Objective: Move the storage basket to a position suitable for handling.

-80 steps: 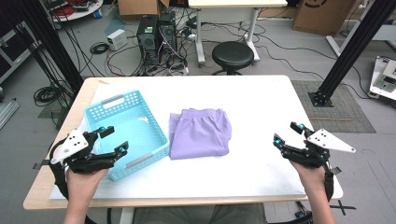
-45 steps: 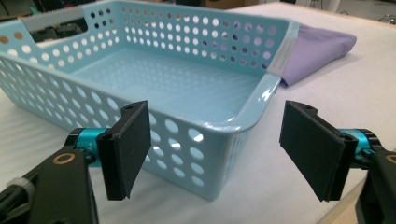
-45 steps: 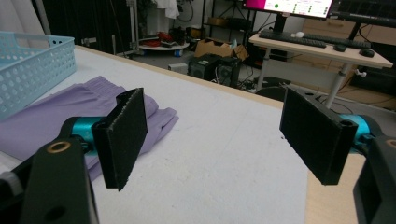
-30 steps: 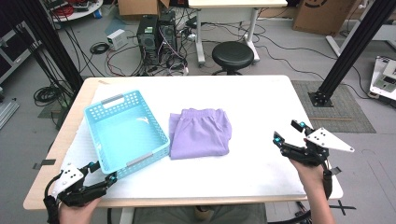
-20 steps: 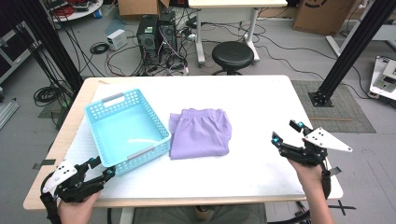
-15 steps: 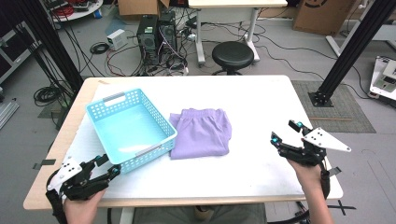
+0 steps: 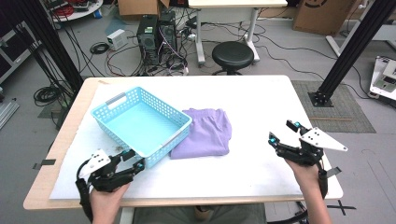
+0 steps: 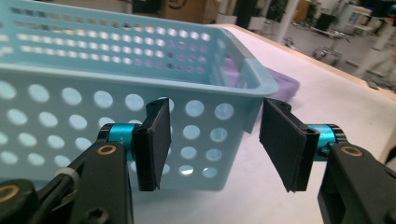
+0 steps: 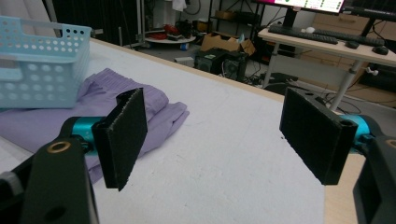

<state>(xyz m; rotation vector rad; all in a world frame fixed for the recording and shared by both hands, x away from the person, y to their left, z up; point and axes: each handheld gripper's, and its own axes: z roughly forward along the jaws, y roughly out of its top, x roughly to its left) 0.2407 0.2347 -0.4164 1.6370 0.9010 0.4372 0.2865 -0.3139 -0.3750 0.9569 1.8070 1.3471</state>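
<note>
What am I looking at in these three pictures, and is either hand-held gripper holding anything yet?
A person stands at a white table with a two-jaw hand-held gripper in each hand. The high view looks down from above; the other two come from cameras riding on each tool, looking along its black jaws. On the table lie a light blue perforated basket and a folded purple garment, whose left edge the basket overlaps. The left hand-held gripper is at the basket's near corner; its jaws have just been closing but grip nothing. The right hand-held gripper is open over bare table.

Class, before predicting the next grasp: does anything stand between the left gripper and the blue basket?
Nothing visible does. The left gripper sits right at the blue basket near corner, fingers open, bare table beneath.
</note>
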